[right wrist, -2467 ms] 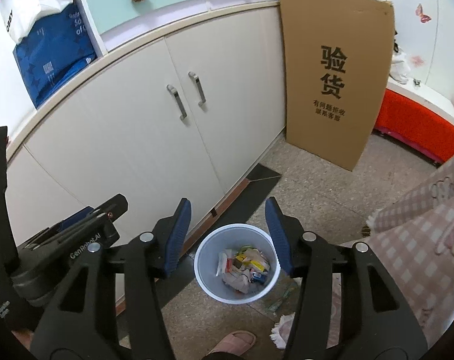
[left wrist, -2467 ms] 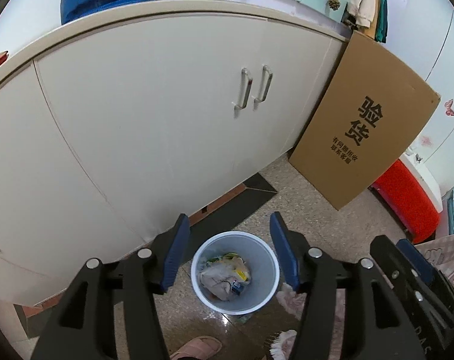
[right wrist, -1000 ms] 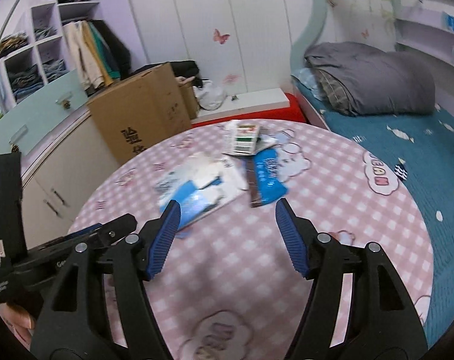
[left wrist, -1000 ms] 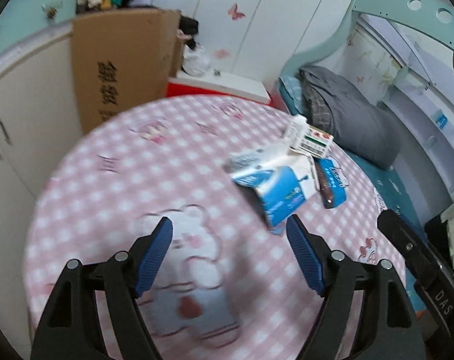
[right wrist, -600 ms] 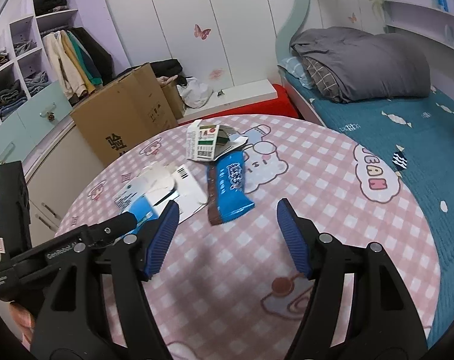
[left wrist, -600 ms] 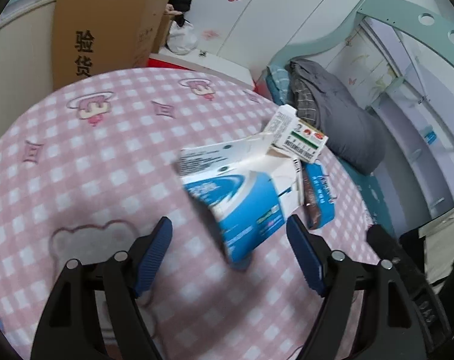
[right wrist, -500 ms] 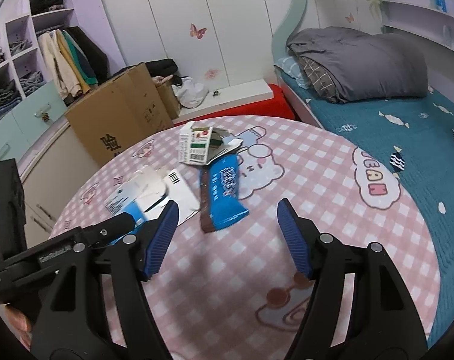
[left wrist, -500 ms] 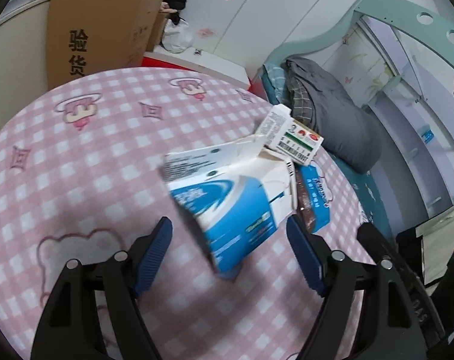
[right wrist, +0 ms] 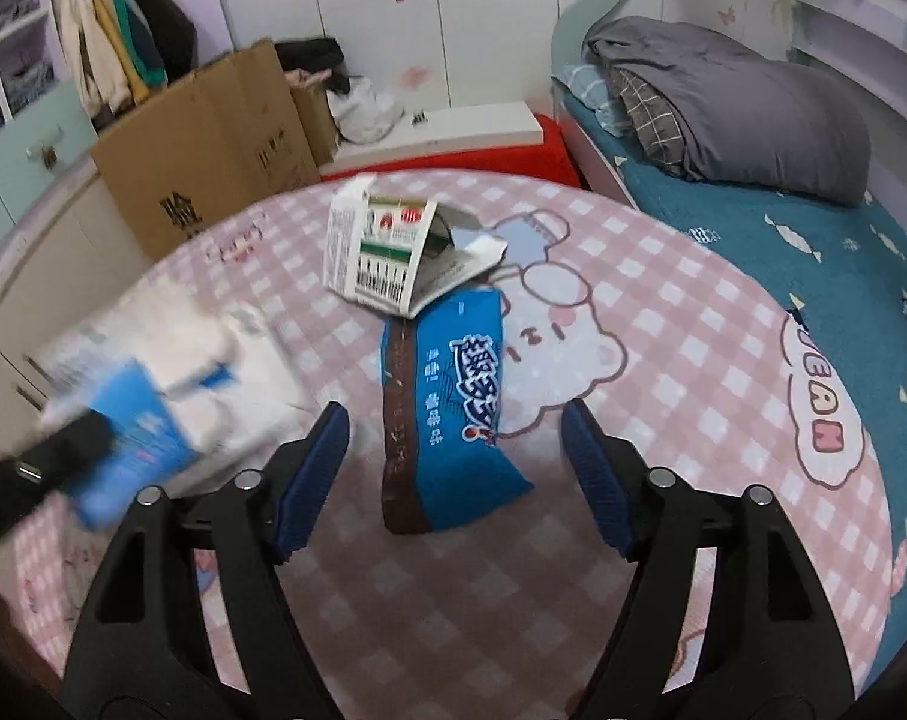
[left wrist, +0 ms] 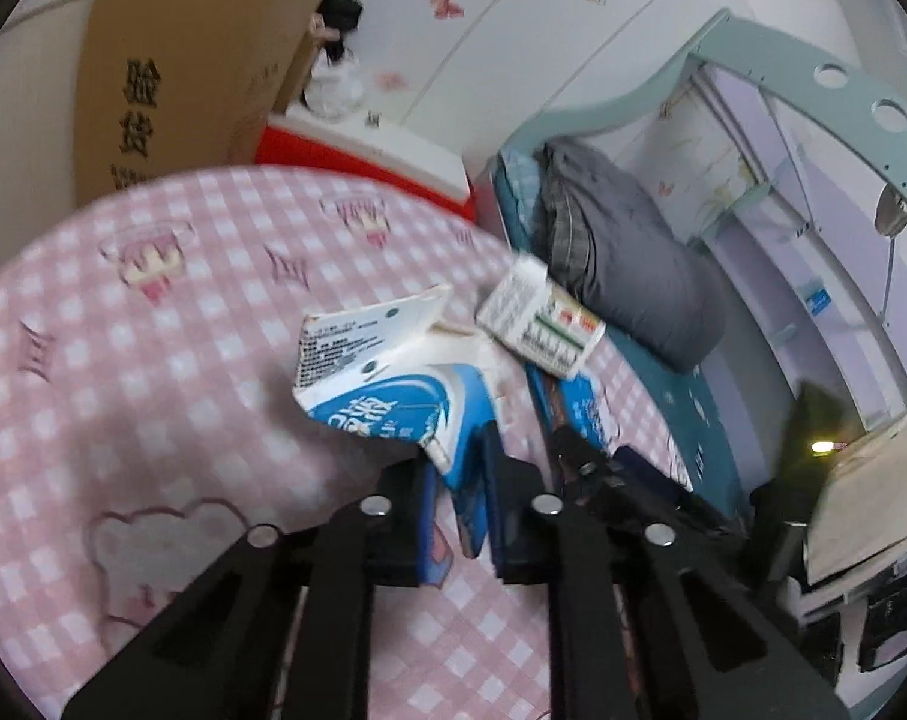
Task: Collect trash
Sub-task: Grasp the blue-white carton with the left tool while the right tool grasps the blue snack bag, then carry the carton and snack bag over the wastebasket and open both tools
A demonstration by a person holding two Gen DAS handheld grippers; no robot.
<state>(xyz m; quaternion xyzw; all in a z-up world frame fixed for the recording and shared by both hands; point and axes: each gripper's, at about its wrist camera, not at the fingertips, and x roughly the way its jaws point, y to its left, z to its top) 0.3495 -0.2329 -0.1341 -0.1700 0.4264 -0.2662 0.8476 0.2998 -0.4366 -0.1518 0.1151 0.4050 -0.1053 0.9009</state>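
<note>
cardboard box [left wrist: 171,78]: large black "验货" | pink checked tablecloth [right wrist: 753,372]: pink letters, apparently "BEAN" | blue snack wrapper [right wrist: 453,414]: white Chinese characters, illegible | flattened cartons: print unreadable

Count on the pink checked tablecloth [right wrist: 663,312]: three pieces of trash.
- One blue-and-white carton [left wrist: 393,396], flattened, centre of the left wrist view; blurred at left edge of the right wrist view.
- One green-and-white carton [right wrist: 387,252], torn open, upper centre of the right wrist view.
- One blue snack wrapper [right wrist: 447,408], centre of the right wrist view.

Two grippers: left gripper [left wrist: 459,498], right gripper [right wrist: 453,474].
One cardboard box [right wrist: 213,144], upper left.
</note>
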